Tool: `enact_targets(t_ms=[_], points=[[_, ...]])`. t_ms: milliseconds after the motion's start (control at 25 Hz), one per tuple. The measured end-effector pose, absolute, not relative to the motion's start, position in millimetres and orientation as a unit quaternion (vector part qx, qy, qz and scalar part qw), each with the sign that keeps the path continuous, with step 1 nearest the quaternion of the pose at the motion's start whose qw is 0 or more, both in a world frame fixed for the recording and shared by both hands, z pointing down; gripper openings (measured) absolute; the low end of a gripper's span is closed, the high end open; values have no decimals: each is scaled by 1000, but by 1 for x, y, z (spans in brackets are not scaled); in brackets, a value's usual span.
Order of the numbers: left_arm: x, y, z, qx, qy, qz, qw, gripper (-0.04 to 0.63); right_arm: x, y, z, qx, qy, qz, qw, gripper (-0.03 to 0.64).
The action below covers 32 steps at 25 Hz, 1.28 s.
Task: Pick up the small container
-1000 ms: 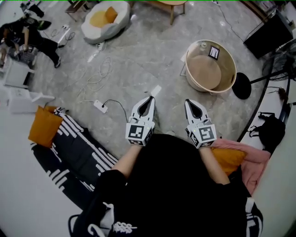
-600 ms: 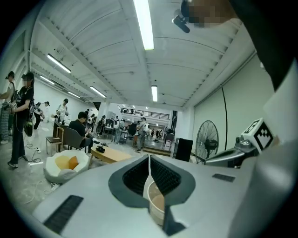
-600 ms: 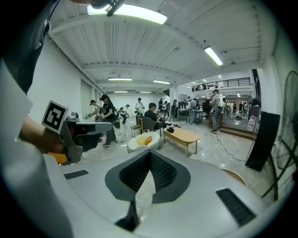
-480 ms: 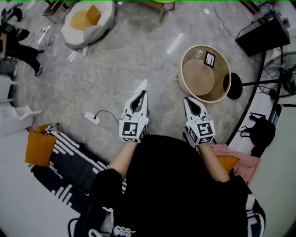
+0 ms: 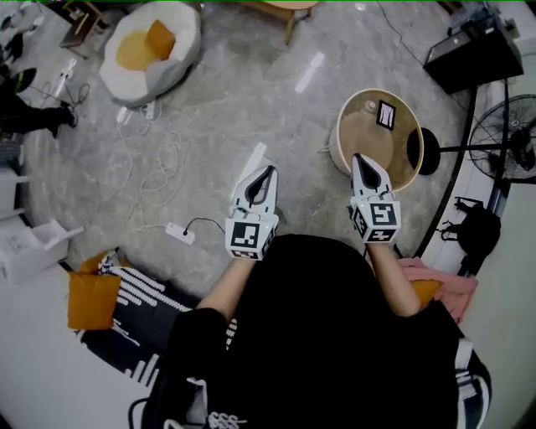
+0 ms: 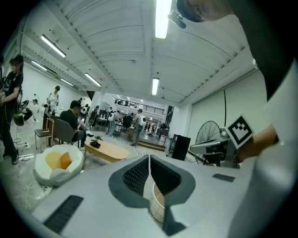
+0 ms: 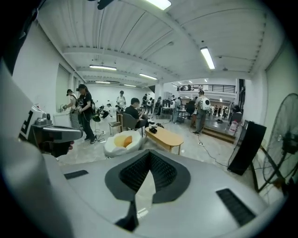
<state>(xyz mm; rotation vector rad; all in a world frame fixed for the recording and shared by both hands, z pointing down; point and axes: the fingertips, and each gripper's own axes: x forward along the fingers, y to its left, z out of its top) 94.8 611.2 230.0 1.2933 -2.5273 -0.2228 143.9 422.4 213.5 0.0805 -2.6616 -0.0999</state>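
Observation:
A round beige table with a raised rim (image 5: 416, 132) stands on the floor at the right in the head view. On its far side sits a small pale container (image 5: 369, 105), with a dark card (image 5: 386, 114) beside it. My right gripper (image 5: 360, 157) is shut and empty, its tip over the table's near rim. The left gripper (image 5: 269, 170) is also shut and empty, above bare floor left of the table. In the left gripper view the jaws (image 6: 149, 158) meet, with the table's rim (image 6: 157, 204) showing below them. The right gripper view shows its jaws (image 7: 149, 153) closed on nothing.
A white beanbag with an orange cushion (image 5: 146, 52) lies far left. A power strip and cables (image 5: 181, 232) run over the floor. A striped rug (image 5: 142, 310) and orange cushion (image 5: 92, 299) are near left. A fan (image 5: 502, 138), black box (image 5: 473, 54) and wooden table (image 5: 285, 8) stand beyond.
The right gripper has moved forward until its tip is over the round table's near rim. The left gripper kept its place beside it. Both stayed shut.

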Motion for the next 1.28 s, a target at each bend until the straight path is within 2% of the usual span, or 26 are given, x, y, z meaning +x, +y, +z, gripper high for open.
enact_targets(t_ms=[320,520,880,1080,1280], points=[[39,628,228,452,-879,-74,134,29,121,418,219,72,-968,-25,240,21],[19,633,231,437,-885,-82,136,29,99,417,208,66,-974,-25,216,21],[-13,624,247,413,-892,-72,167,29,53,389,214,88,-978,7,191,21],[-58,578,254,433,-883,-55,171,29,23,340,229,111,-975,22,192,21],[-132,492,255,460,-871,-33,170,29,-13,252,246,153,-966,36,207,21]])
